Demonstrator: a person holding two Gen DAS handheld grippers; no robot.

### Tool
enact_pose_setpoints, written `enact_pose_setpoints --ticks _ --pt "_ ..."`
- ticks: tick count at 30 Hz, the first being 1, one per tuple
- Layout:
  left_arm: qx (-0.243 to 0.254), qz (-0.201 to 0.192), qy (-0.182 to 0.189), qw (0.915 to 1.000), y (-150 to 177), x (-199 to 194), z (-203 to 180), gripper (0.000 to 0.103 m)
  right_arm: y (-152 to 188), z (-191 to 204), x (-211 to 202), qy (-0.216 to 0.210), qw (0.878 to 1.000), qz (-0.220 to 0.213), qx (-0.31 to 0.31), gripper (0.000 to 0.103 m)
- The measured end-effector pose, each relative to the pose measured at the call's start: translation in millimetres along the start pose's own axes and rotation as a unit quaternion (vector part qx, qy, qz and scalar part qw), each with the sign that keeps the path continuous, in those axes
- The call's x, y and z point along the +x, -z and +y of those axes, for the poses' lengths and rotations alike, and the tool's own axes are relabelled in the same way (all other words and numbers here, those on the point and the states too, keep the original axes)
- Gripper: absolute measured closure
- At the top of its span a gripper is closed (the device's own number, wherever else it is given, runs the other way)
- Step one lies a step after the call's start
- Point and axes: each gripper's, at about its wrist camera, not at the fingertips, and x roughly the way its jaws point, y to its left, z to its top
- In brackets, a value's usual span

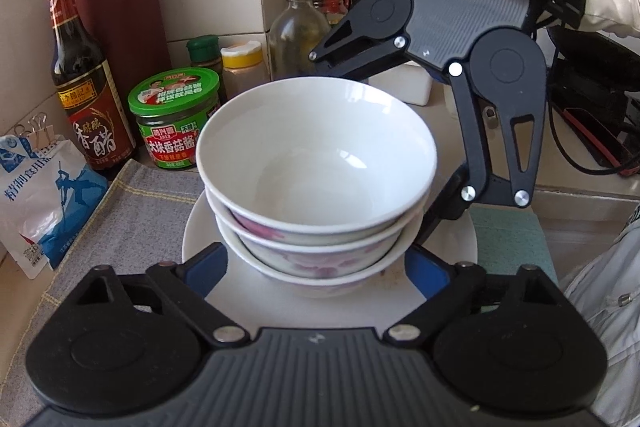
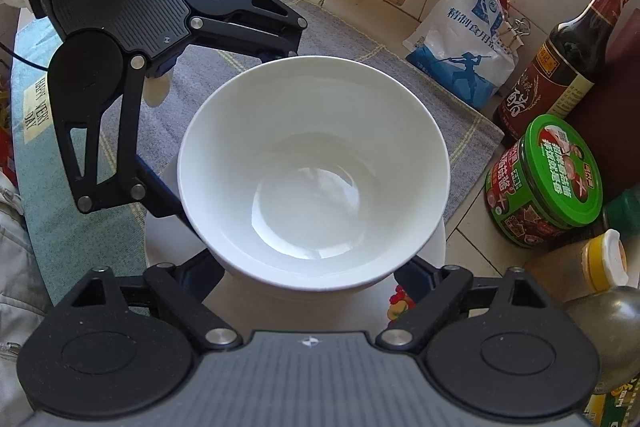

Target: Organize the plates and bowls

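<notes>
Bowls (image 1: 316, 187) are sitting nested three deep on a white plate (image 1: 192, 239), and the whole pile is resting on a grey cloth (image 1: 132, 211) right between both tools. Left gripper (image 1: 316, 267) is straddling the bottom of the stack w/ its jaws standing wide apart, blue pads sitting either side of the lowest bowl and, as far as I can tell, not pressing on it. Right gripper (image 2: 308, 275) is coming at it from the opposite side, jaws also spread, top bowl filling the gap between them, nothing clamped. Handling-wise I'm guessing glazed ceramic: stiff, fairly heavy as a stack, slick, and chippy if it gets knocked. Top bowl is looking slightly tilted vs the ones under it, so it's prob loose and could slide. IMO safest hold is pinching the plate rim from both sides, one gripper each, and keeping it level, or taking bowls singly by the rim. Sauce jar (image 1: 176, 119) and vinegar bottle (image 1: 80, 83) are standing just beyond the left tool, so not much swing room.
</notes>
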Motion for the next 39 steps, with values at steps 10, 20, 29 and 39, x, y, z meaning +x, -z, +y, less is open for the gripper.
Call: enact_pose_setpoints --ticks 10,20,29,39 --pt "-0.026 -0.070 -0.092 0.9929 11 -57 -13 0.001 3 24 -18 0.044 0.997 -0.007 0.058 0.001" --pt "-0.078 -0.104 -0.160 0.9785 31 -112 -33 0.001 -1 87 -52 0.159 0.961 -0.020 0.225 0.000" --pt "-0.193 -0.041 -0.202 0.9594 27 -147 -41 0.001 2 139 -80 0.260 0.842 -0.090 0.465 0.000" --pt "-0.212 -0.033 -0.232 0.9488 15 -168 -44 0.001 -7 165 -102 0.305 0.804 -0.117 0.498 0.000"
